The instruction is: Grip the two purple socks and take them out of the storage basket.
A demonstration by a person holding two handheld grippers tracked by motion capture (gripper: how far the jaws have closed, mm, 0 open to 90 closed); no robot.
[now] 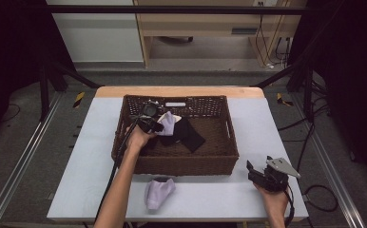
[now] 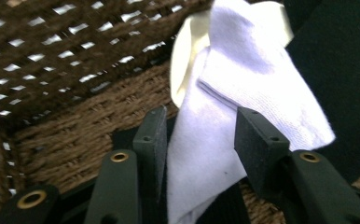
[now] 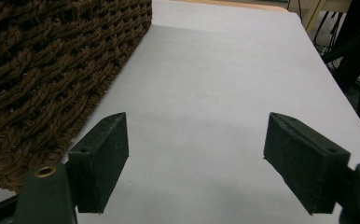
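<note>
My left gripper (image 1: 159, 126) reaches inside a brown wicker basket (image 1: 186, 164), toward its back left. In the left gripper view (image 2: 199, 121) the jaws stand part open with a white sock (image 2: 225, 93) lying between them, its fabric smooth and unpinched. A cream piece (image 2: 183, 56) shows behind that sock (image 1: 169, 122). Dark cloth (image 1: 187, 134) lies beside it on the basket floor (image 2: 75, 135). A second pale sock (image 1: 158, 192) rests on the table in front of the basket. My right gripper (image 1: 259, 164) hovers wide open over the table, right of the basket's front corner, holding nothing (image 3: 197, 135).
The basket wall (image 3: 38, 70) is close on the left in the right gripper view. The white table top (image 3: 215, 70) stretches to the right edge. Black frame posts and cables (image 1: 310, 133) stand beyond the table's right side.
</note>
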